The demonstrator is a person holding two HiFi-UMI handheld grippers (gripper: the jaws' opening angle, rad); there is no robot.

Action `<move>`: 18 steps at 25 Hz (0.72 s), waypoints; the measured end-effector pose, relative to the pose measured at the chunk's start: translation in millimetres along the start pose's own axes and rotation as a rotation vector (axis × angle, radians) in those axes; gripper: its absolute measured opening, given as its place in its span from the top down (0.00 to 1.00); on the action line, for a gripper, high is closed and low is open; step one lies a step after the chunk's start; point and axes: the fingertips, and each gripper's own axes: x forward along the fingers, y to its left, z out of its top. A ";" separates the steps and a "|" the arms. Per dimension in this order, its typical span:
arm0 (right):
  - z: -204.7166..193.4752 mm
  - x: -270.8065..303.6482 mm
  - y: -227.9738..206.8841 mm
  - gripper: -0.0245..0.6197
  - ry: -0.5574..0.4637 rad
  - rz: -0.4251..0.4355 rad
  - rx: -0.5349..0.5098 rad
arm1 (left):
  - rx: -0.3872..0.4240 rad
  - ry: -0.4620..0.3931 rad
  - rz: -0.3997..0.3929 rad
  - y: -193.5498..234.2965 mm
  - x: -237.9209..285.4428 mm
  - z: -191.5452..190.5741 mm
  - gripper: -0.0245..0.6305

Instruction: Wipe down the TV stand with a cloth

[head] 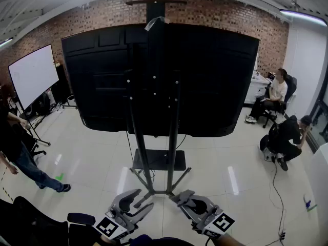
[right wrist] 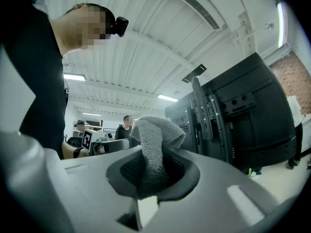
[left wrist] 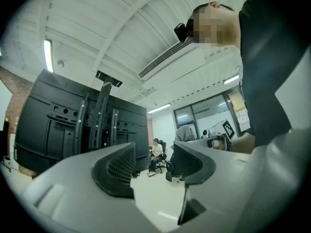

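the left tool (head: 139,200) and the right tool (head: 179,198) sit low at the bottom edge of the head view, side by side and near each other. each is angled inward and forward, so their tips lean toward one another and toward the foot of the tv stand (head: 154,137). both gripper views look steeply up past the jaws to the white ceiling, so both tools are tilted upward. the left tool is released: its two dark ribbed pads (left wrist: 119,169) stand apart with only the room showing in the gap. the right tool is clenched on a grey terry cloth (right wrist: 153,149), which is pinched between the jaws and stands up above them in a folded bunch. the tv stand is straight ahead of the tools and apart from them, with neither tool nor cloth touching it. its two black uprights rise from splayed legs on the glossy white floor (head: 92,152), a dark shelf plate (head: 159,159) lies low between them, and they carry a large black television (head: 205,76) seen from the back. a whiteboard (head: 33,73) stands at the left before the brick wall (head: 215,9).
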 end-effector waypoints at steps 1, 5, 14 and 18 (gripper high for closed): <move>-2.4 0.9 -3.9 0.90 0.006 -0.001 0.001 | -0.004 -0.001 0.000 1.3 2.0 -2.0 0.56; -5.7 7.5 -15.7 0.90 0.007 -0.001 0.009 | -0.018 0.015 0.000 7.8 7.8 -13.2 0.56; 12.4 72.0 -54.3 0.90 -0.010 0.003 -0.060 | -0.006 -0.013 -0.030 76.2 36.8 -12.8 0.56; 21.3 110.2 -76.0 0.90 -0.020 -0.018 -0.091 | 0.013 -0.047 -0.073 117.9 55.1 -5.9 0.56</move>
